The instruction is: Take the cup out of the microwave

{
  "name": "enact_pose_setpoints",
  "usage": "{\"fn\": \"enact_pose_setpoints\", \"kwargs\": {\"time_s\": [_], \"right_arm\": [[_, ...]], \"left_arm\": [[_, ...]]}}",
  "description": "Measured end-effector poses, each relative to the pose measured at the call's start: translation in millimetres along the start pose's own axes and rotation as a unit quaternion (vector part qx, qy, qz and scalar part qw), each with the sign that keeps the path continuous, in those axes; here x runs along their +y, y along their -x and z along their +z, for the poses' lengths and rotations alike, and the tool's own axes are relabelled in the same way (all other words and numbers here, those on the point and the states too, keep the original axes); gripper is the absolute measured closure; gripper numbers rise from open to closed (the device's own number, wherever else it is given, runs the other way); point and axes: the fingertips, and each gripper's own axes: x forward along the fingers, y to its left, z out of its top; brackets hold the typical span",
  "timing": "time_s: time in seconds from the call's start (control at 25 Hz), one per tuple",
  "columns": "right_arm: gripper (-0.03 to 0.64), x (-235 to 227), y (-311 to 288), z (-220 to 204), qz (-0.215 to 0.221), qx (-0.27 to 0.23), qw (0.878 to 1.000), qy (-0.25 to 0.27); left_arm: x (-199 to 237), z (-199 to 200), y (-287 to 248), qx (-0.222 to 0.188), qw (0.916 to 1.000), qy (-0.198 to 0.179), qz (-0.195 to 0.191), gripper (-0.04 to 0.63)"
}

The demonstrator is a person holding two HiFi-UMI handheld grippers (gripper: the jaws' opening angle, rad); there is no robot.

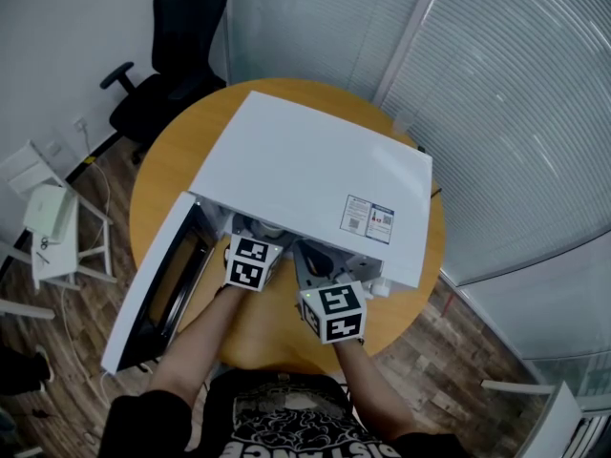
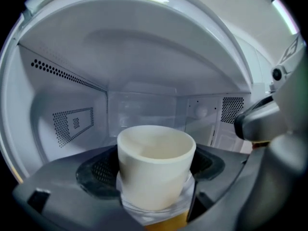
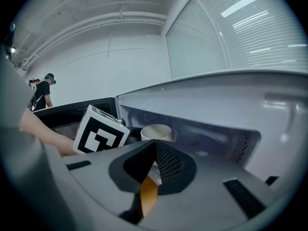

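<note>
A cream cup [image 2: 155, 170] stands at the front of the white microwave's [image 1: 315, 170] cavity, on a glass plate [image 2: 144, 210]. My left gripper [image 2: 155, 163] reaches into the opening and is shut on the cup, with its dark pads [image 2: 103, 170] against both sides. In the right gripper view the cup [image 3: 156, 131] shows beyond the left gripper's marker cube [image 3: 101, 131]. My right gripper [image 3: 155, 150] hangs just outside the opening, to the right of the left one, shut with nothing in it. From the head view, the microwave's top hides both grippers' jaws.
The microwave door [image 1: 162, 284] hangs open to the left, over the edge of the round wooden table [image 1: 172, 151]. A black office chair [image 1: 172, 55] stands behind the table and a white stool [image 1: 52, 222] to its left. A glass wall with blinds [image 1: 516, 113] runs along the right. A person [image 3: 43, 93] stands far off.
</note>
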Motion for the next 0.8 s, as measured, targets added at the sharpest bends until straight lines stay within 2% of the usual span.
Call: {"fn": "enact_pose_setpoints", "kwargs": {"time_s": [0.8], "right_arm": [[0.600,9,13,1,0.013,-0.009,1.000,-0.001]], "left_arm": [[-1,-3,24,-0.015,0.9997,0.013,0.015,0.161]]}}
